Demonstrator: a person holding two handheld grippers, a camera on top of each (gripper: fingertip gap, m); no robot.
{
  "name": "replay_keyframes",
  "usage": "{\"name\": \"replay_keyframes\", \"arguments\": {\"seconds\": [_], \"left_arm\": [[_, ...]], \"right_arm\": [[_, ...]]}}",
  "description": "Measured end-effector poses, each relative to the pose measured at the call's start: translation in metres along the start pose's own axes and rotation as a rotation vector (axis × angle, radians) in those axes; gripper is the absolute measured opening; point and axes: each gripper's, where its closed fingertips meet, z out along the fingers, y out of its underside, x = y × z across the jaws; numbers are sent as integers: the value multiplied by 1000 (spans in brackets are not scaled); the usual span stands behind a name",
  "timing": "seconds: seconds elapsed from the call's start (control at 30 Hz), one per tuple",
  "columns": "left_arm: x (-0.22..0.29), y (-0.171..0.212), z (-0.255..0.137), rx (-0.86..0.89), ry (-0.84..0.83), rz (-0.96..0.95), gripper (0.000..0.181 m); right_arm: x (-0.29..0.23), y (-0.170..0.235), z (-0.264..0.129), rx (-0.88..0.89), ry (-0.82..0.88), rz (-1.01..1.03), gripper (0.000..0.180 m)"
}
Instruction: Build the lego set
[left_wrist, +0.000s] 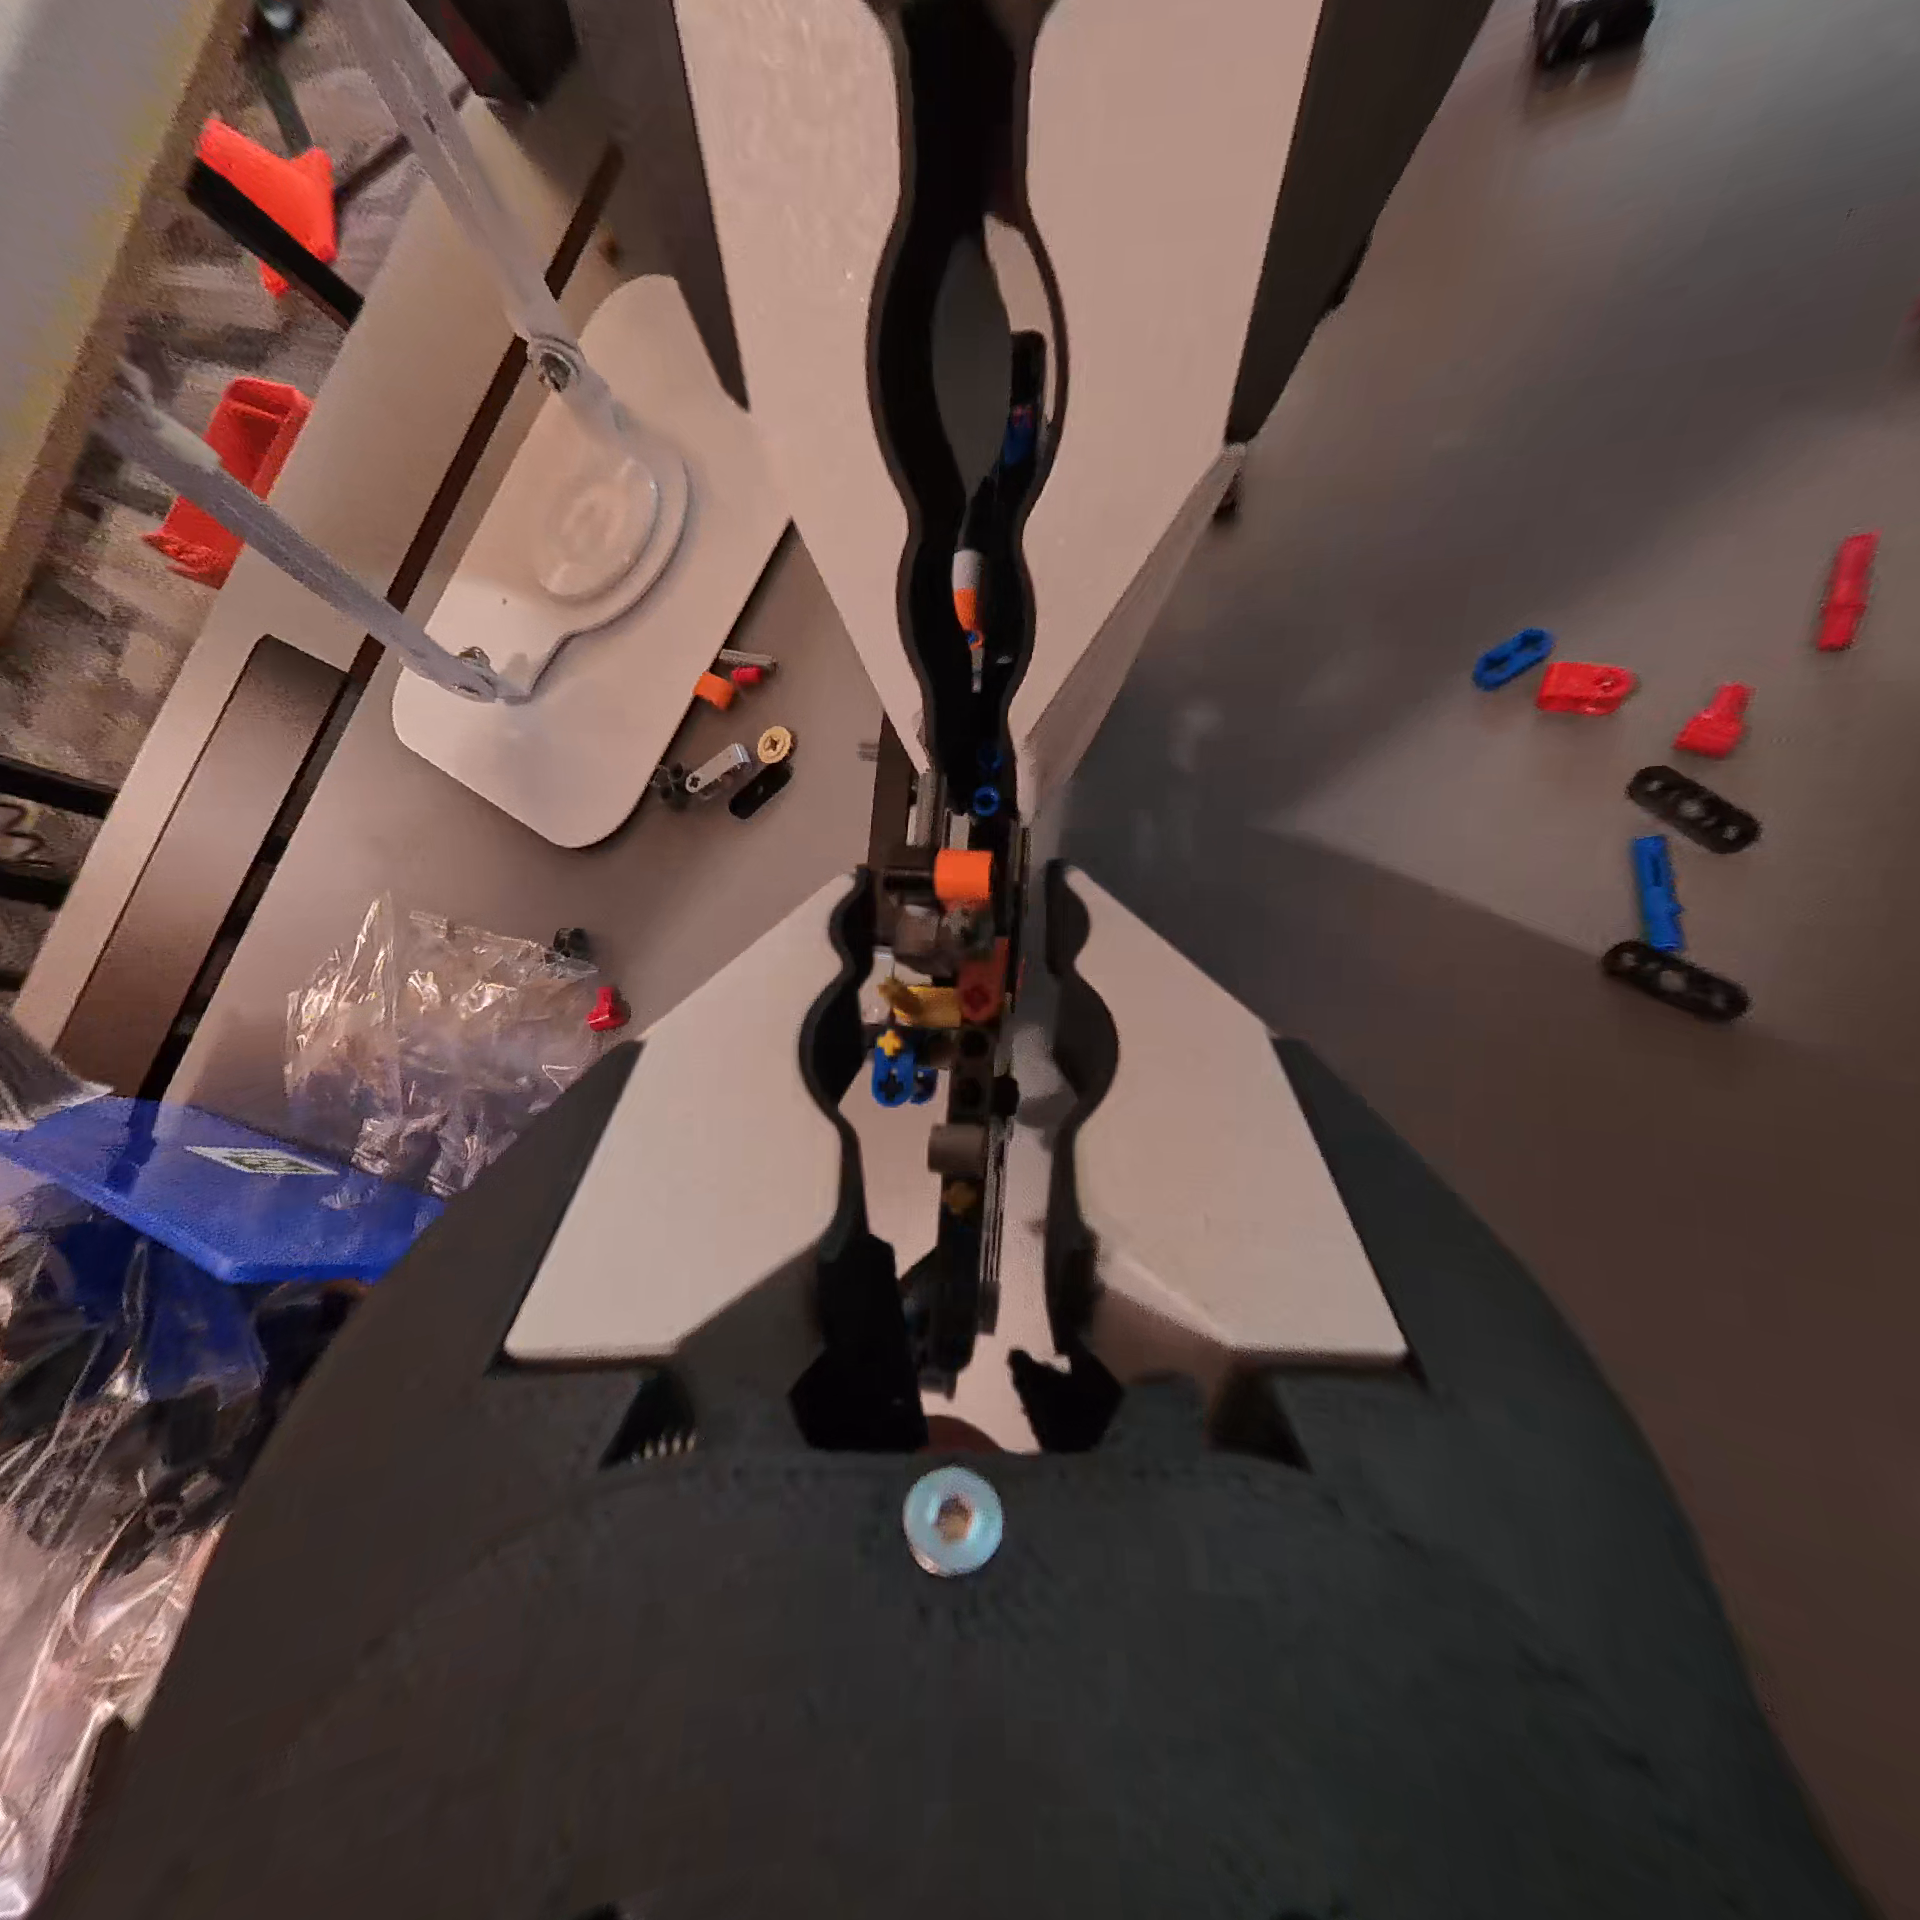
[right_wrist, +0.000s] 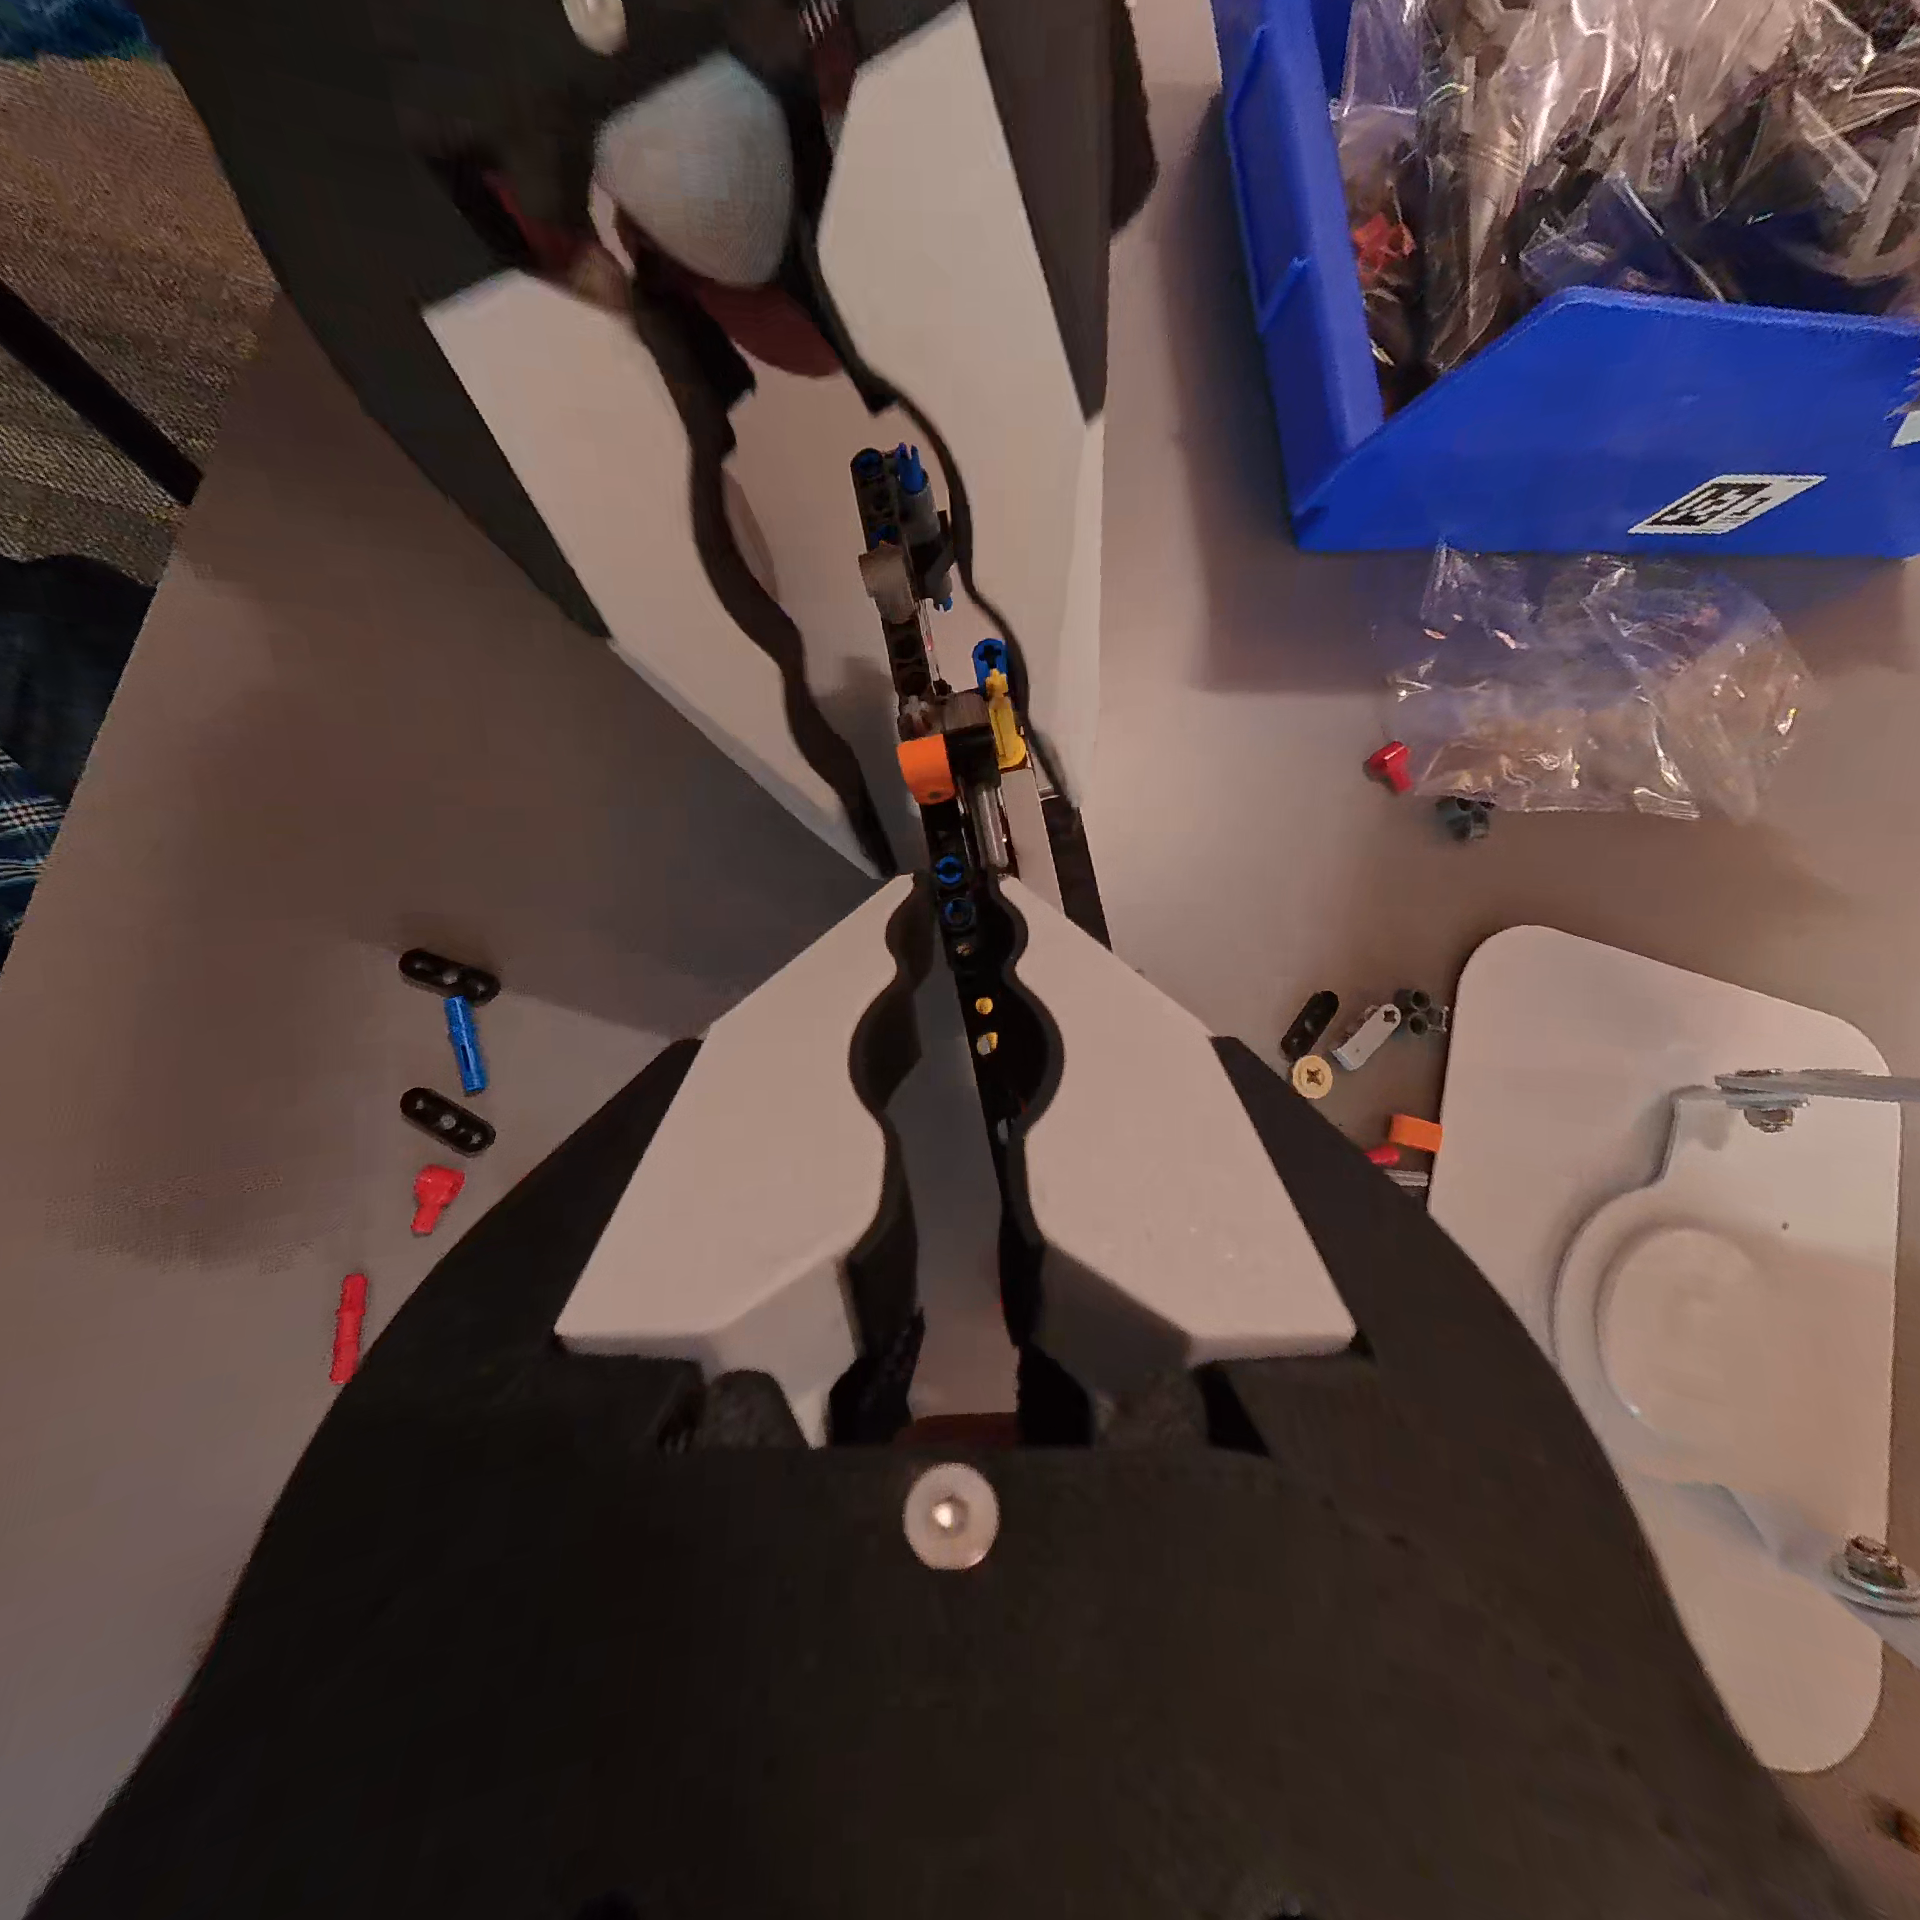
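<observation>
Black lego assembly (left_wrist: 961, 1039) clamped between both hand-held grippers, tip to tip.

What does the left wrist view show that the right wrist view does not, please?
Only the left wrist view shows the orange-red printed parts beyond the table edge. Only the right wrist view shows inside the blue bin, filled with bagged pieces. Both show the lego assembly clamped at opposite ends by the left gripper and right gripper, plus the white stand base.
</observation>
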Motion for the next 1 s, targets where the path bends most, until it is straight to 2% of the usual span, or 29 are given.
{"name": "replay_keyframes", "arguments": {"seconds": [0.07, 0.27, 0.53, 0.67, 1.0], "left_arm": [[1, 1, 5, -10, 3, -5, 19], [4, -2, 7, 14, 21, -20, 16], [8, -2, 9, -6, 50, 26, 16], [9, -1, 9, 0, 50, 39, 15], [14, -4, 7, 53, 69, 68, 16]], "right_arm": [[-1, 0, -1, 0, -1, 8, 5], [-2, 3, -3, -5, -1, 54, 6], [-4, 7, -4, -151, 63, -102, 5], [-5, 7, -4, -170, 93, -174, 5], [-12, 7, -5, -51, 102, -43, 4]]}}
